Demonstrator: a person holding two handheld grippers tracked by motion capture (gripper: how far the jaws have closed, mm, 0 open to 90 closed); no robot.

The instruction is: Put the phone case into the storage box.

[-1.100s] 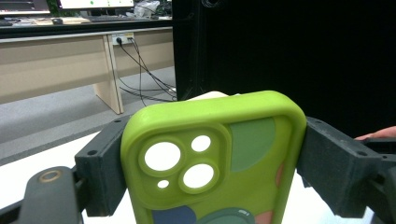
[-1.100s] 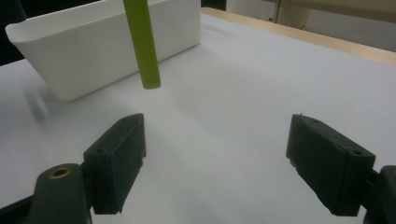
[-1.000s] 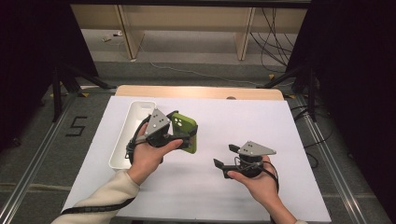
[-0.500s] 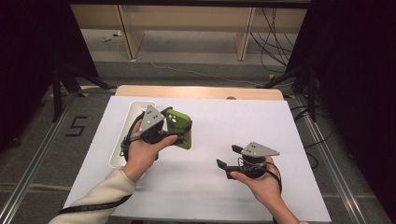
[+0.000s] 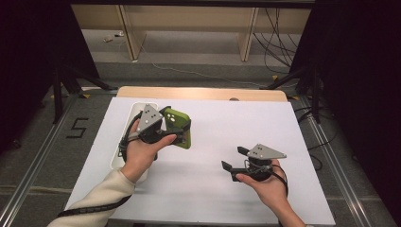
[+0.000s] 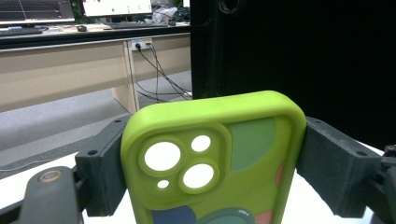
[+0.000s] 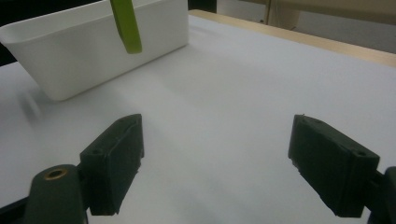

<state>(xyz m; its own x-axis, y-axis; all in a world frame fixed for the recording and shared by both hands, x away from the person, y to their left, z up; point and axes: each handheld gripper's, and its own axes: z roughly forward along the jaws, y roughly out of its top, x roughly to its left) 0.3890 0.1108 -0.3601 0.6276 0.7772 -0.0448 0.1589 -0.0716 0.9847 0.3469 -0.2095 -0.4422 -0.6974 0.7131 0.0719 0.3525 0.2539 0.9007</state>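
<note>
A lime-green phone case [image 5: 177, 116] with camera cut-outs is held above the white table, its long sides clamped between the jaws of my left gripper [image 5: 176, 126]. In the left gripper view the case [image 6: 215, 158] stands upright with its back and coloured shapes facing the camera, and the left gripper [image 6: 210, 182] is shut on it. My right gripper [image 5: 233, 158] hovers low over the table at front right, jaws wide apart and holding nothing. In the right gripper view that gripper [image 7: 219, 163] faces the tray, and the case's edge [image 7: 126, 25] hangs at the top.
A long white tray [image 5: 124, 142] lies along the table's left side, just left of and below the held case; it appears as a white bin [image 7: 93, 51] in the right gripper view. The white table sheet [image 5: 227, 118] ends at a wooden strip [image 5: 203, 93] at the far edge.
My left gripper has carried the green case a little to the left and away, nearer the tray. The right gripper has drifted slightly to the right and stays open.
</note>
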